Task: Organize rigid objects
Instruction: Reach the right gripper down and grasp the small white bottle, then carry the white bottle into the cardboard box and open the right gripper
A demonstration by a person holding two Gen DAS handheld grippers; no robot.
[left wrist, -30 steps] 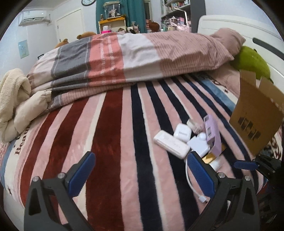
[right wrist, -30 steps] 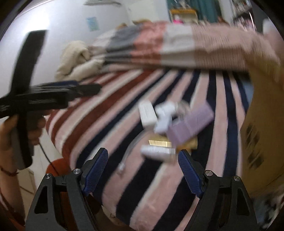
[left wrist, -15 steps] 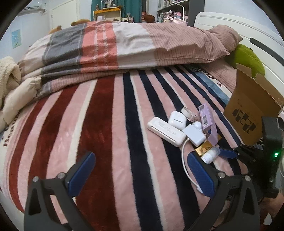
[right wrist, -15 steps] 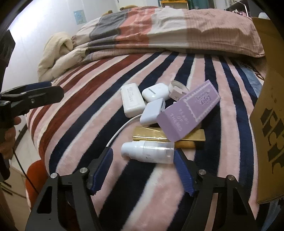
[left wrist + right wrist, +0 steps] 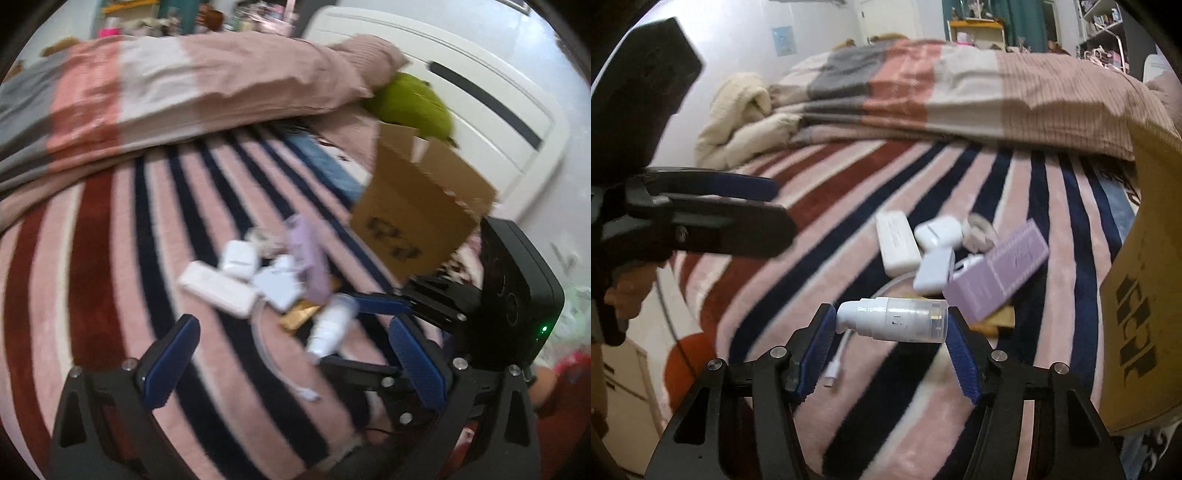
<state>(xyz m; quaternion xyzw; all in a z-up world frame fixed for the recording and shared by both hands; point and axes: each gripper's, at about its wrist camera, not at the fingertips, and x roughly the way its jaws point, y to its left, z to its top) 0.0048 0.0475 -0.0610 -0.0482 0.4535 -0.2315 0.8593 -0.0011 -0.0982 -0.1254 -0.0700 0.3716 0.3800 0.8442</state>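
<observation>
My right gripper (image 5: 891, 325) is shut on a white pump bottle (image 5: 892, 319), held sideways just above the striped blanket; it also shows in the left wrist view (image 5: 330, 326). Behind it lie a purple box (image 5: 997, 271), a white power bank (image 5: 895, 243), a white earbud case (image 5: 939, 231), a white charger (image 5: 934, 272) and a gold box (image 5: 1001, 319). A white cable (image 5: 271, 356) trails toward me. My left gripper (image 5: 291, 365) is open and empty, left of the pile.
An open cardboard box (image 5: 417, 206) stands right of the pile; its side (image 5: 1141, 288) fills the right wrist view's right edge. A folded striped duvet (image 5: 184, 88) and a green plush (image 5: 413, 99) lie at the back. A cream blanket (image 5: 738, 110) sits far left.
My right gripper has closed on the white pump bottle and lifted it off the blanket. My left gripper has swung right, toward the pile and the box.
</observation>
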